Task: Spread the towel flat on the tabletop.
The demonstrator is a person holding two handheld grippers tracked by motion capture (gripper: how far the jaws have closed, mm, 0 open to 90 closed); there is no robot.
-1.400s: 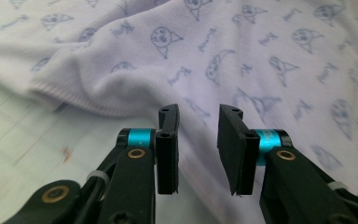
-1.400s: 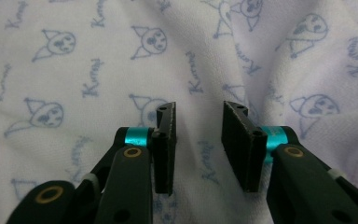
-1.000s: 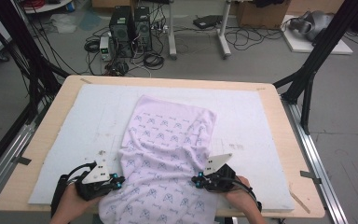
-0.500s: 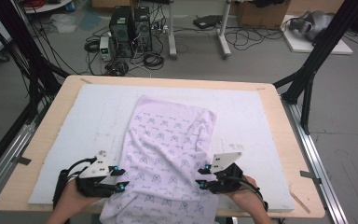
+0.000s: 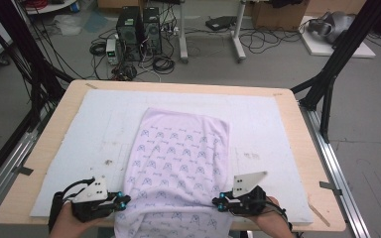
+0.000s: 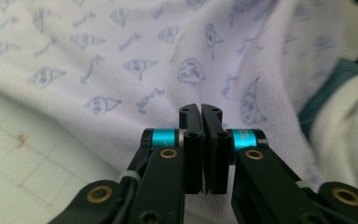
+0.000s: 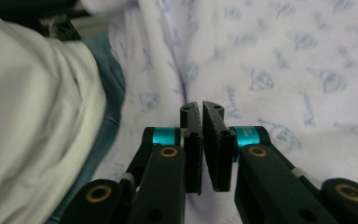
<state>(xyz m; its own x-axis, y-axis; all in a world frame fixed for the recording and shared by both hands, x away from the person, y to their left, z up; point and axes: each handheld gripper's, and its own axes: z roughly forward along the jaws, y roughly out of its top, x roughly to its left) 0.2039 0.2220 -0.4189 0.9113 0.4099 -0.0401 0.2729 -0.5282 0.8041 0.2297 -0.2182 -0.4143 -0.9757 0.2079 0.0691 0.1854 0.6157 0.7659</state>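
A pale lilac cloth printed with small blue figures lies spread down the middle of the white mat, its near end hanging over the front edge. My left gripper is at the cloth's left edge near the front, and my right gripper is at its right edge. Both pairs of jaws have just been closing. In the left gripper view the left gripper is shut, with creases of cloth running into its tips. The right gripper is likewise shut on a crease of the cloth.
The mat covers most of a wooden table with metal rails along its sides. Black frame legs stand at the far corners. Computers and cables sit on the floor beyond. A person's light sleeve is close beside the right gripper.
The cloth was bunched between the grippers and now lies flatter and wider. Both grippers have shifted outward to its side edges, the jaws opening on the way and closing again.
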